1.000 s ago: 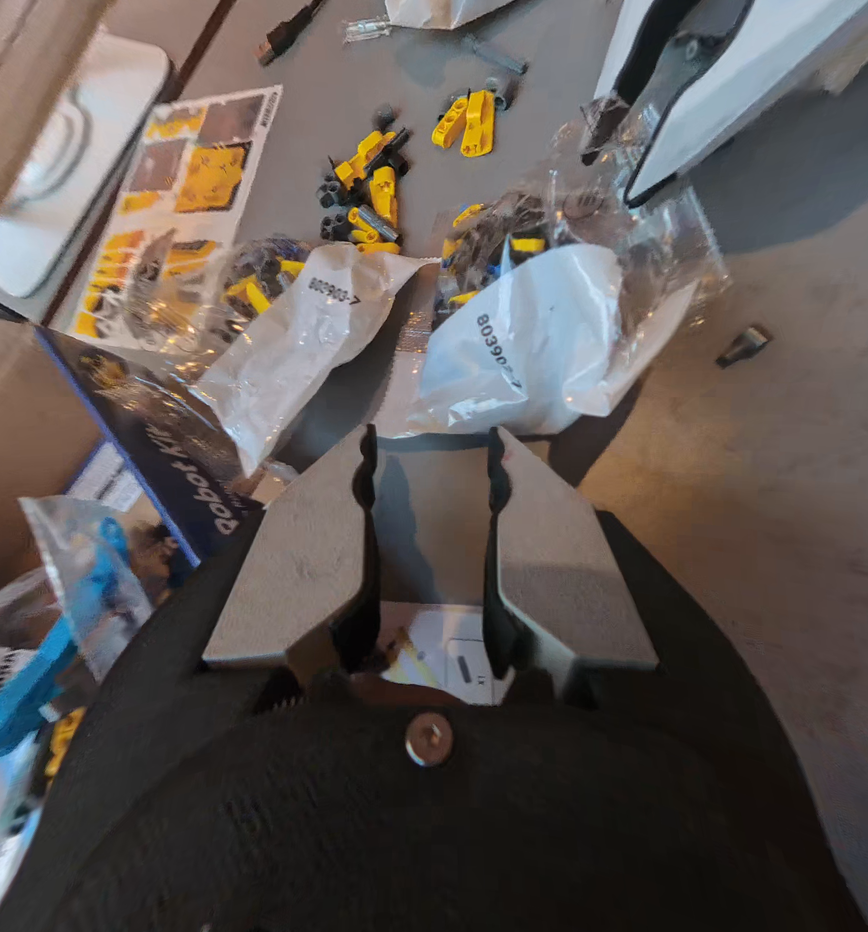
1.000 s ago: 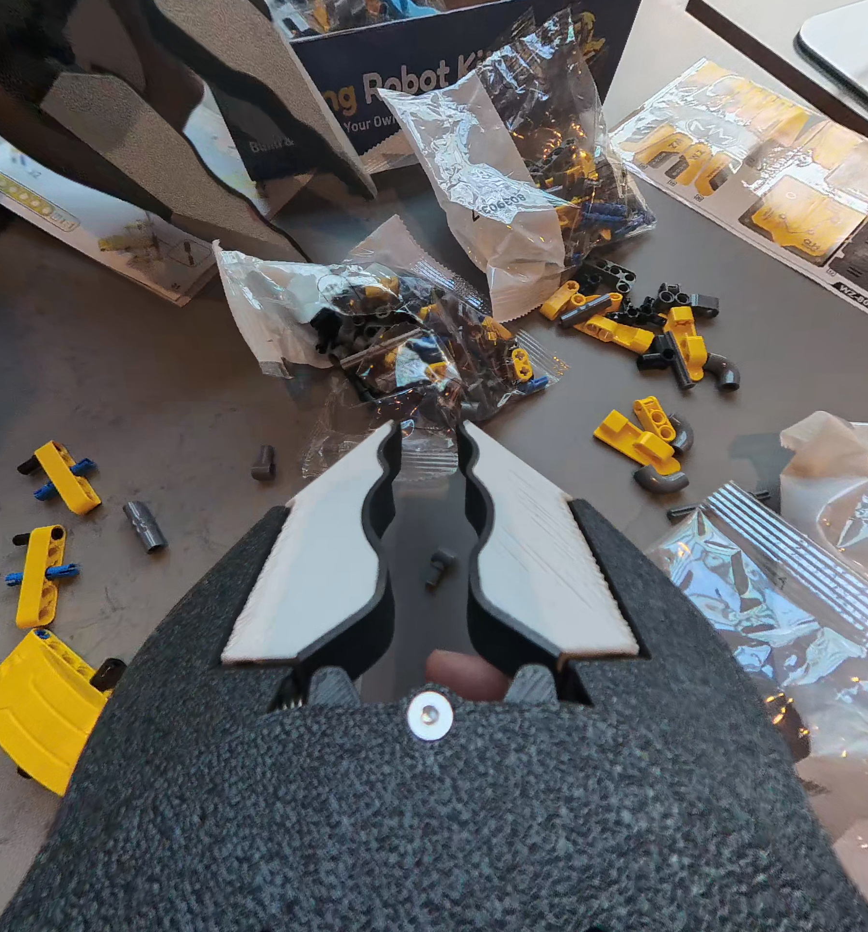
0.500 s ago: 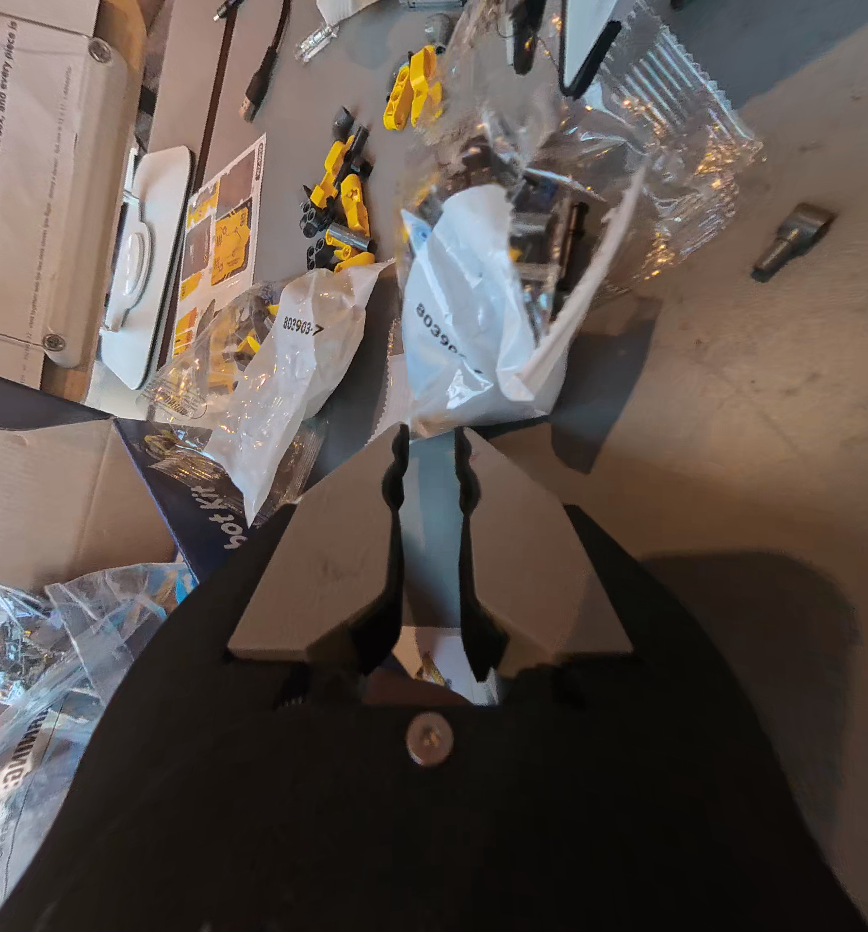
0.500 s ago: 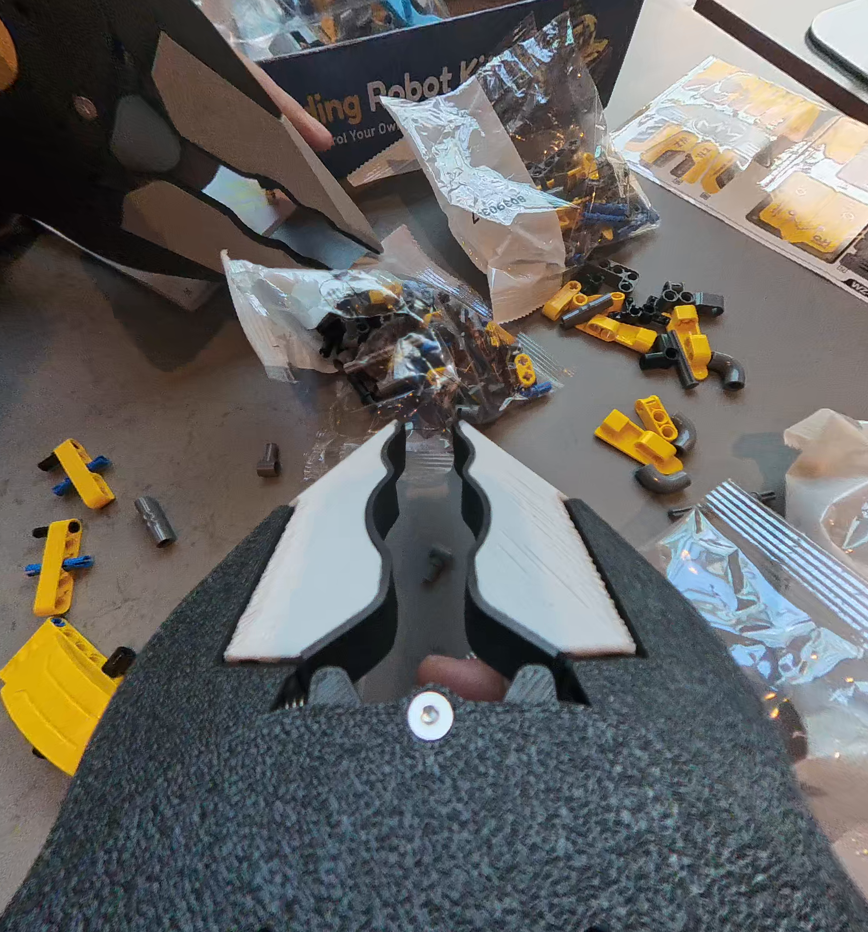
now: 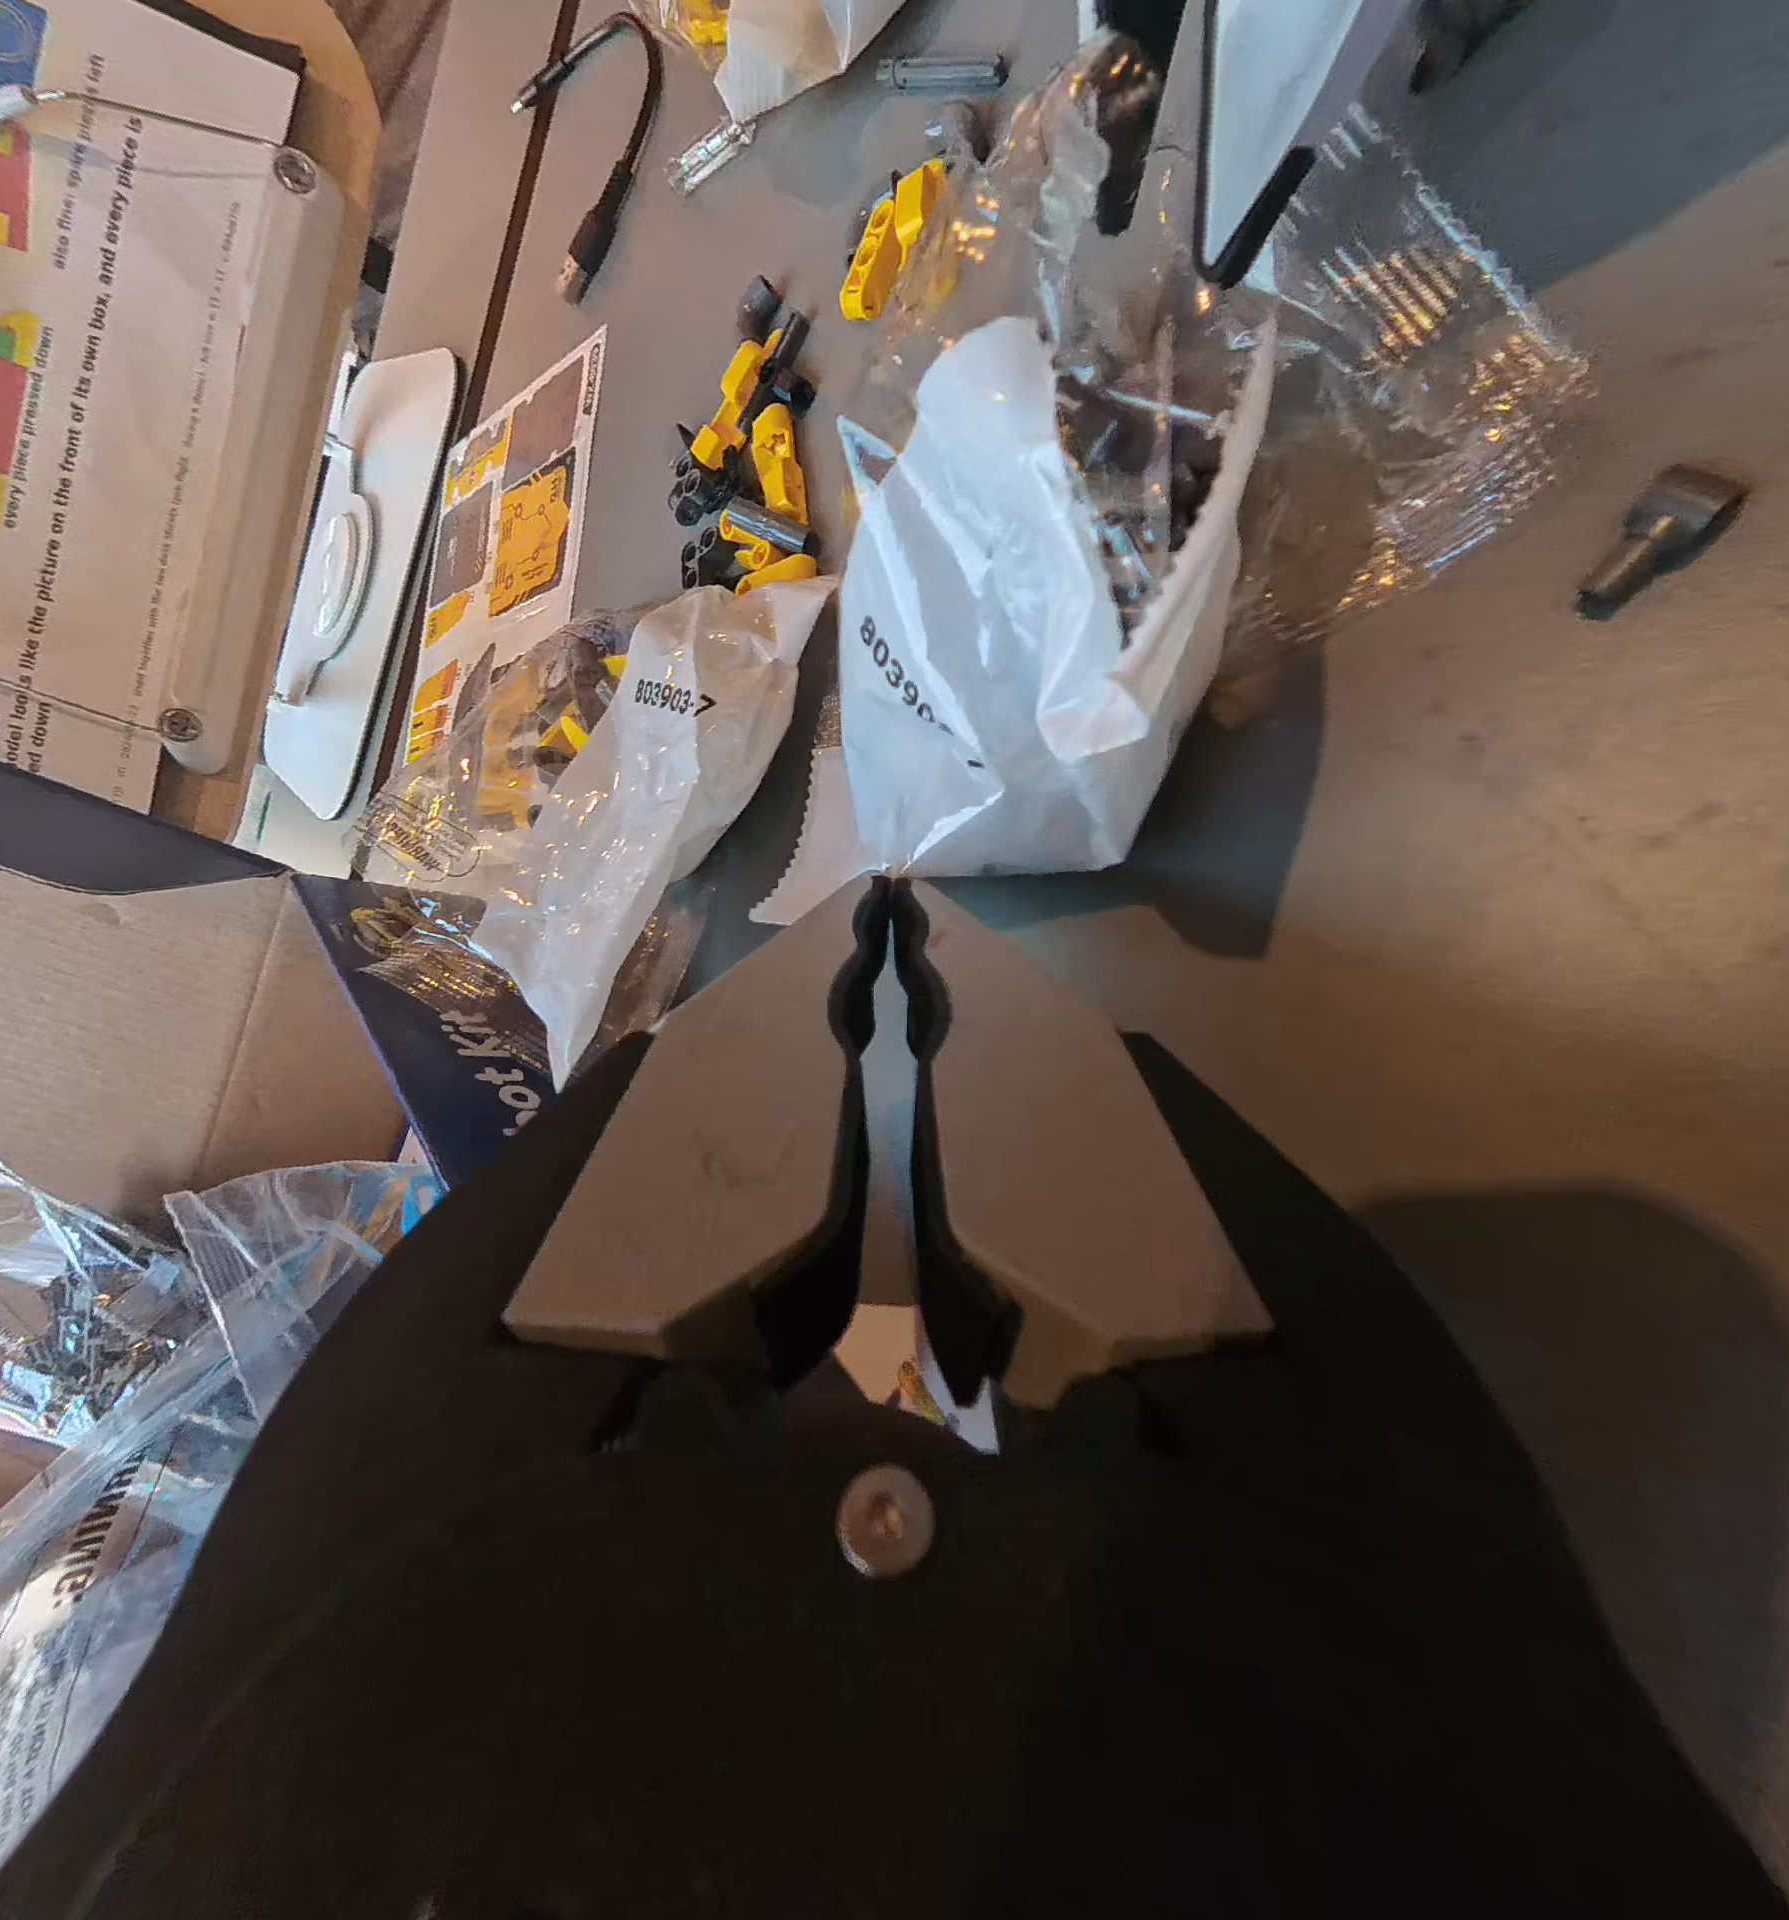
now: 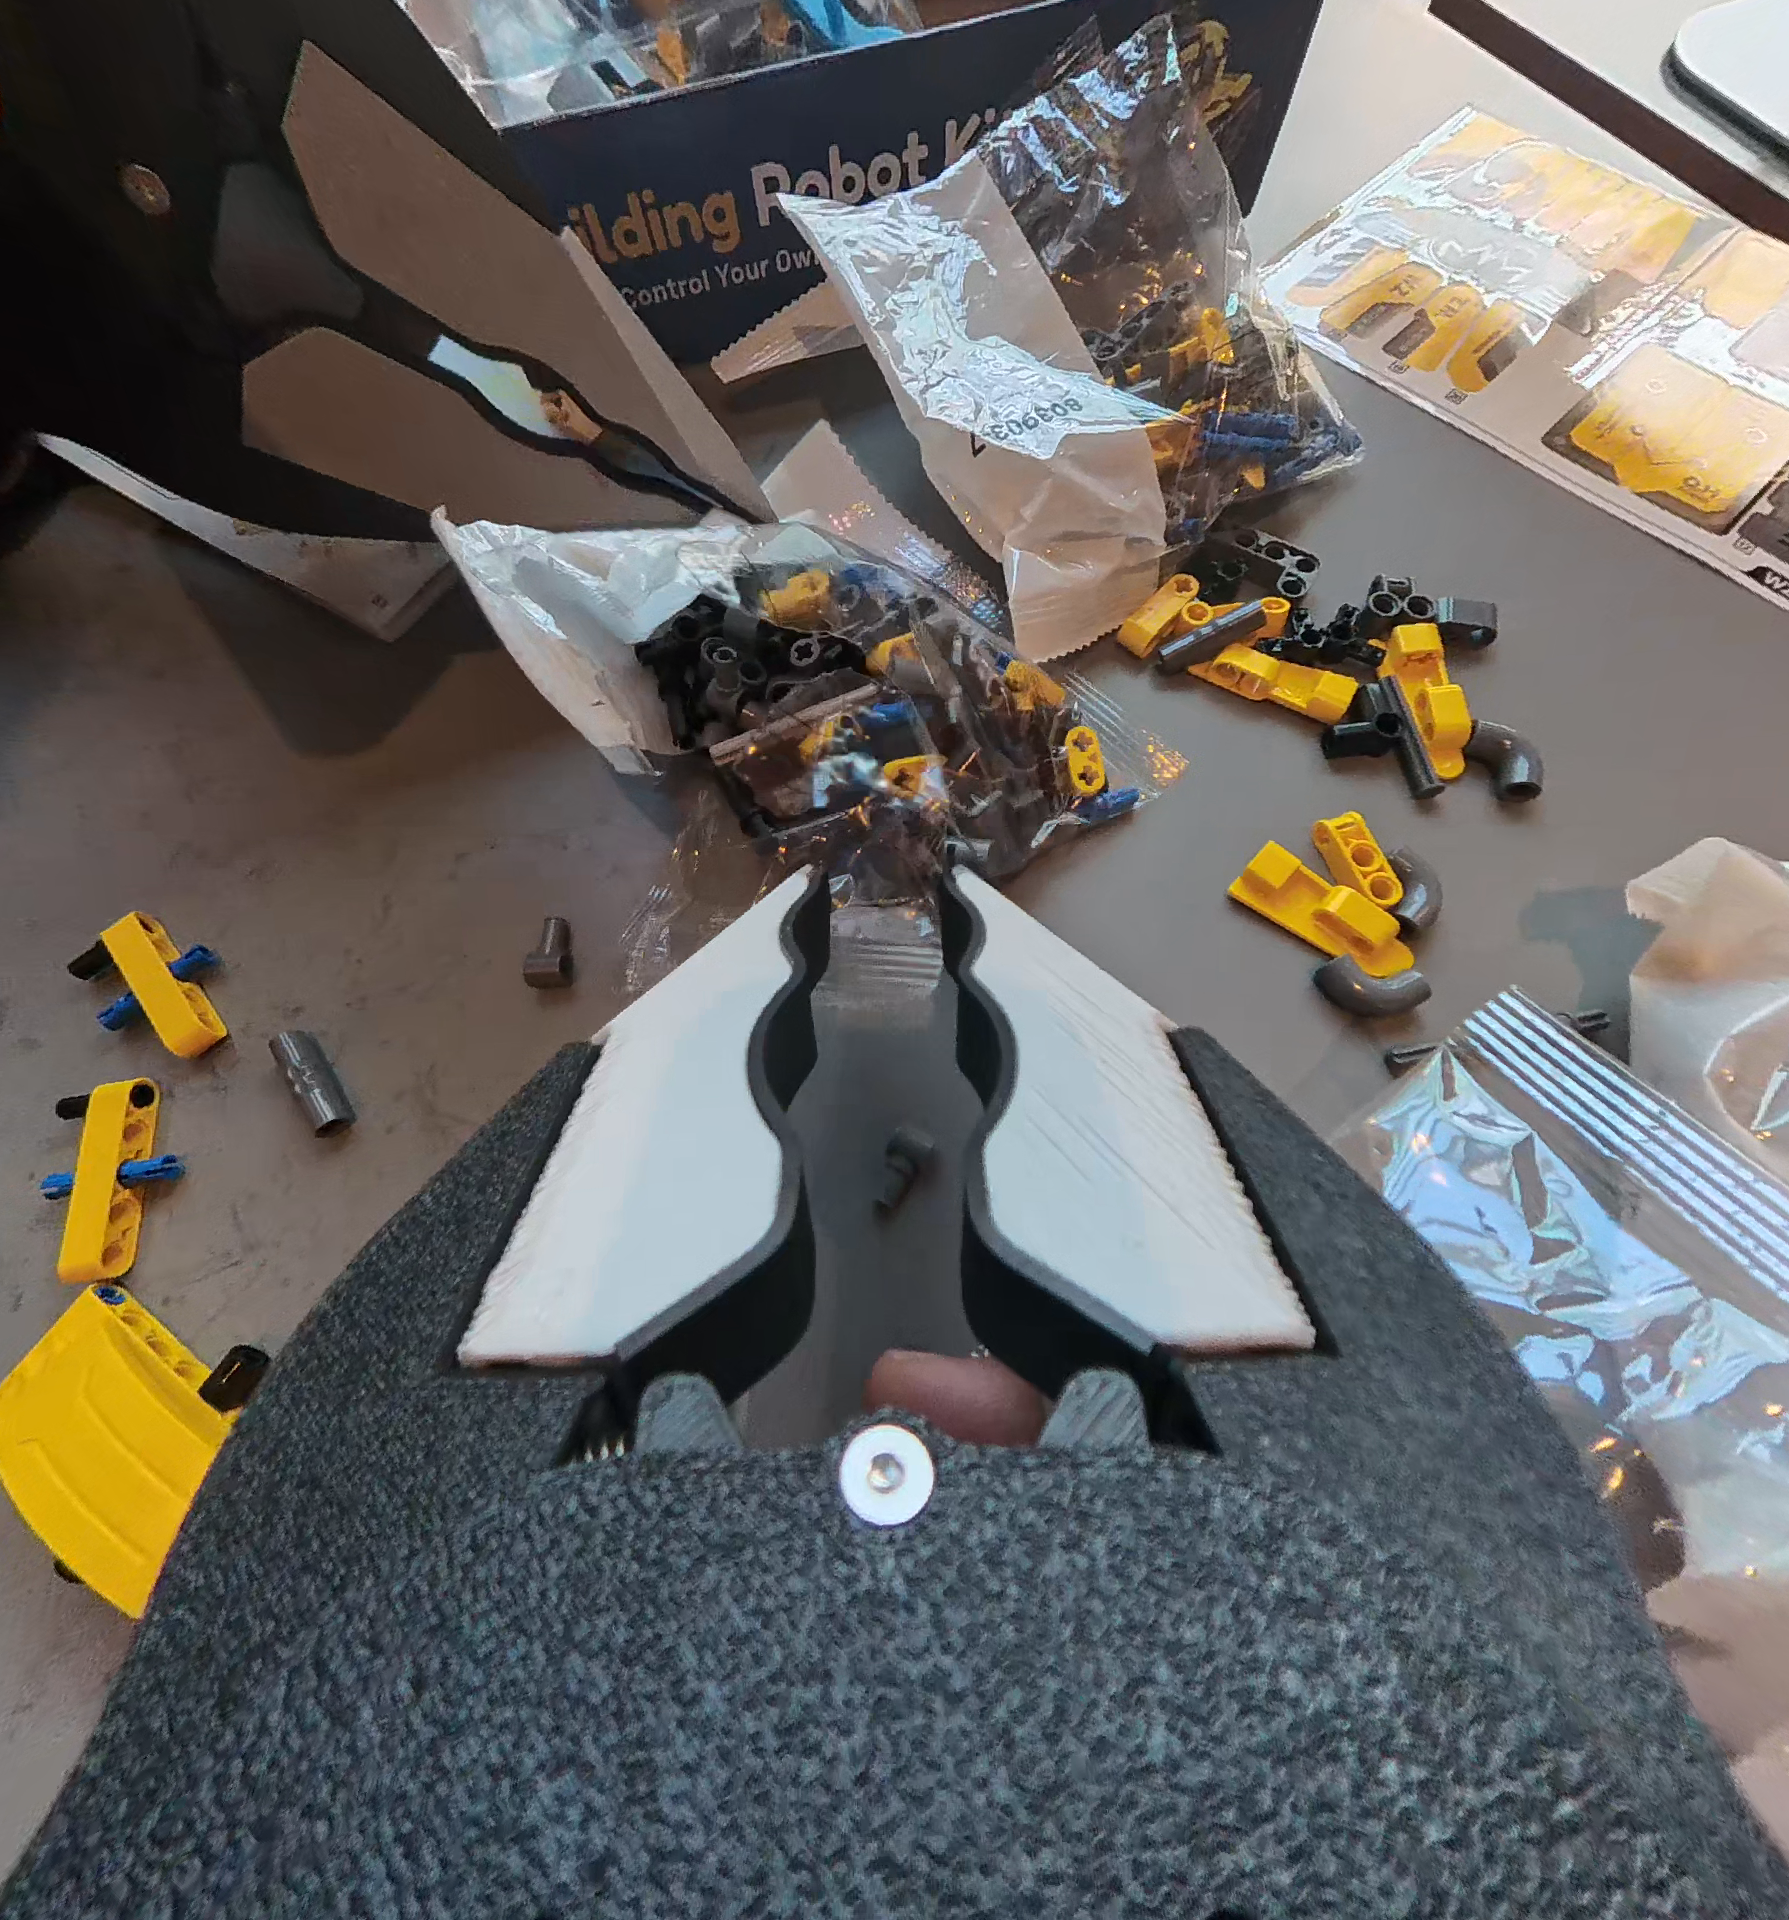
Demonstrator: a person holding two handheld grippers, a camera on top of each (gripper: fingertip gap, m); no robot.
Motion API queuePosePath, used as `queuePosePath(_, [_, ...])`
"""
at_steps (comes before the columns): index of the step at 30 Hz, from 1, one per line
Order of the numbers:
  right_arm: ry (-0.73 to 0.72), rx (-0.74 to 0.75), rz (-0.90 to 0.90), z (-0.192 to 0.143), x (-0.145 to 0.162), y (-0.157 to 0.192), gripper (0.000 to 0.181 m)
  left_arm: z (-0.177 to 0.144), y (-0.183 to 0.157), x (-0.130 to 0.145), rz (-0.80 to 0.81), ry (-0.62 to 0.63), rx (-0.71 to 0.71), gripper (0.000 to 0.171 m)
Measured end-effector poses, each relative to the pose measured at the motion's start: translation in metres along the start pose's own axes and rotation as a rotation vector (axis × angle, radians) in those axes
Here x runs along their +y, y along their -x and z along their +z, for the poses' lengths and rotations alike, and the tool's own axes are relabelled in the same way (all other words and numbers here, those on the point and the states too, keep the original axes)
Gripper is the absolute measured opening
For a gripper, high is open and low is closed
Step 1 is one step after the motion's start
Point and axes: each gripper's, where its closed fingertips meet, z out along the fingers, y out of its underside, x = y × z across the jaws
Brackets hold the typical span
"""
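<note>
A parts bag (image 5: 973,675), white at one end and clear at the other, lies on the grey table with black, yellow and blue pieces inside. My left gripper (image 5: 888,883) is shut on its white bottom edge. In the right wrist view the left gripper (image 6: 755,514) pinches the bag (image 6: 765,686) at its far corner. My right gripper (image 6: 885,883) is open a little, with the bag's clear end between its tips. It shows at the top of the left wrist view (image 5: 1170,249), over the bag. A small dark pin (image 6: 900,1153) lies on the table between its fingers.
A second parts bag (image 6: 1025,364) leans on a dark blue box (image 6: 724,208). Loose yellow and black pieces (image 6: 1389,686) lie to the right, with a sticker sheet (image 6: 1596,343) behind them. More yellow pieces (image 6: 152,982) and a curved panel (image 6: 90,1434) lie left. An empty clear bag (image 6: 1596,1247) lies right. Across from one pair of fingers to the other is roughly 10 centimetres. The curved panel (image 6: 90,1434) is about 15 centimetres from my right fingertips and 20 centimetres from my left.
My left gripper has closed from open to shut on the bag's white edge and has tilted. The bag's white end has bunched up. My right gripper has barely moved.
</note>
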Motion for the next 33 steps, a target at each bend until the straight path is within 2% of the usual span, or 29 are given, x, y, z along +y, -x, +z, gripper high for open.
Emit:
queuePosePath(10, [-0.005,0.007,0.025,-0.001,-0.001,-0.002,0.022,-0.004,0.012,-0.011,-0.020,-0.059,-0.071,0.000])
queuePosePath(17, [-0.009,-0.007,0.041,-0.001,-0.001,-0.002,0.023,-0.008,0.015,-0.015,0.050,-0.098,-0.110,0.000])
queuePosePath(33, [-0.008,-0.029,0.063,0.001,0.000,0.001,0.024,-0.020,0.031,-0.033,-0.008,-0.225,-0.184,0.000])
